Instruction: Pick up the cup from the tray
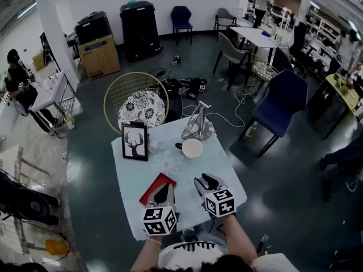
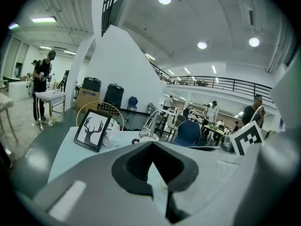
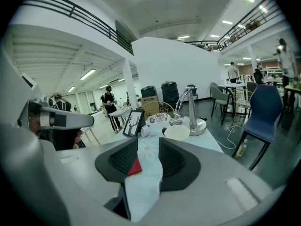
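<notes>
left gripper (image 1: 165,187): lower centre of the head view, jaws closed tip to tip, nothing between them; hung over the right edge of the red card (image 1: 156,188)
right gripper (image 3: 148,145): just right of the left one in the head view, jaws partly apart with a narrow gap, held nothing; only bare table top and a corner of the red card showed through the gap
cup (image 1: 152,145): small, white, looked tipped on its side on the table, just right of the picture frame, centre of the head view; well apart from both grippers, untouched
tray: could not tell which item it was; the cup looked to be directly on the table
bowl (image 1: 191,148): white, round, upright, right of the cup, just below the metal stand
picture frame (image 1: 135,141): black, deer silhouette, stood upright at the table's upper left
metal stand (image 1: 197,124): shiny, on a round base, at the table's far edge
flower mat (image 1: 166,163): pale, flat on the table between the cup and the grippers
table (image 1: 133,171): pale blue-white top, centre of the head view
round chair (image 1: 136,103): wire frame, patterned cushion, just above the table in the frame
</notes>
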`<state>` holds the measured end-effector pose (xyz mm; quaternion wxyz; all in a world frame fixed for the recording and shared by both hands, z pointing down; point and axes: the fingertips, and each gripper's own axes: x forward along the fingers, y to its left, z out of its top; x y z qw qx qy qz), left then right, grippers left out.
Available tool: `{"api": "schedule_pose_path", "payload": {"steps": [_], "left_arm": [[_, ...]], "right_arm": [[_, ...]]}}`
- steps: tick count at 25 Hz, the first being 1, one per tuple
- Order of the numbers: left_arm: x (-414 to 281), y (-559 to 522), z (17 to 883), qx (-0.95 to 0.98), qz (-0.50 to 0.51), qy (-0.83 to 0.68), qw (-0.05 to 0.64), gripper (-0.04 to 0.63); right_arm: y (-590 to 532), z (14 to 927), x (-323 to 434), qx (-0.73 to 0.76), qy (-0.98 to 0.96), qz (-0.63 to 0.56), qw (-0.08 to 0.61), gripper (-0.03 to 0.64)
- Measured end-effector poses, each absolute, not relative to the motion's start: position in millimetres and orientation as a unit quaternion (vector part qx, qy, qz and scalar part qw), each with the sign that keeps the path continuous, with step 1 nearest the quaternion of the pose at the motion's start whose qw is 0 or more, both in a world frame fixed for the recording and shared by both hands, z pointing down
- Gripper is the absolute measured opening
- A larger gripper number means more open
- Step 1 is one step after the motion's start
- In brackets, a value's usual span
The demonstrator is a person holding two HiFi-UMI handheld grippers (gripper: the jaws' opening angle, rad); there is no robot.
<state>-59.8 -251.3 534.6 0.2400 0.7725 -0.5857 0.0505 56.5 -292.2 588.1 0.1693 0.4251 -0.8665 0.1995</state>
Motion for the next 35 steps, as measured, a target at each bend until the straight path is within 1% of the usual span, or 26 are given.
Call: {"api": "schedule_pose_path", "payload": {"steps": [3, 5, 8, 18, 27, 35], "left_arm": [[-63, -251, 534, 0.772, 0.050, -0.588, 0.237, 0.002], [-66, -251, 533, 0.770, 0.049, -0.591, 0.236, 0.002], [-70, -253, 531, 0.765, 0.045, -0.598, 0.235, 0.002], [-70, -247, 532, 0.768, 0.047, -0.595, 0.231, 0.001], [-69, -242, 531, 0.769, 0.057, -0.598, 0.220, 0.002], [-74, -240, 531, 0.762, 0.049, -0.604, 0.227, 0.002]], "right_arm": [[-294, 584, 53, 0.436, -0.863, 0.186, 0.176, 0.103], [-295, 582, 51, 0.441, -0.860, 0.189, 0.172, 0.027], [-294, 584, 48, 0.432, -0.862, 0.208, 0.161, 0.025], [-283, 592, 45, 0.431, -0.861, 0.178, 0.204, 0.025], [-280, 591, 48, 0.431, -0.860, 0.169, 0.215, 0.024], [-281, 591, 49, 0.430, -0.860, 0.164, 0.220, 0.023]]}}
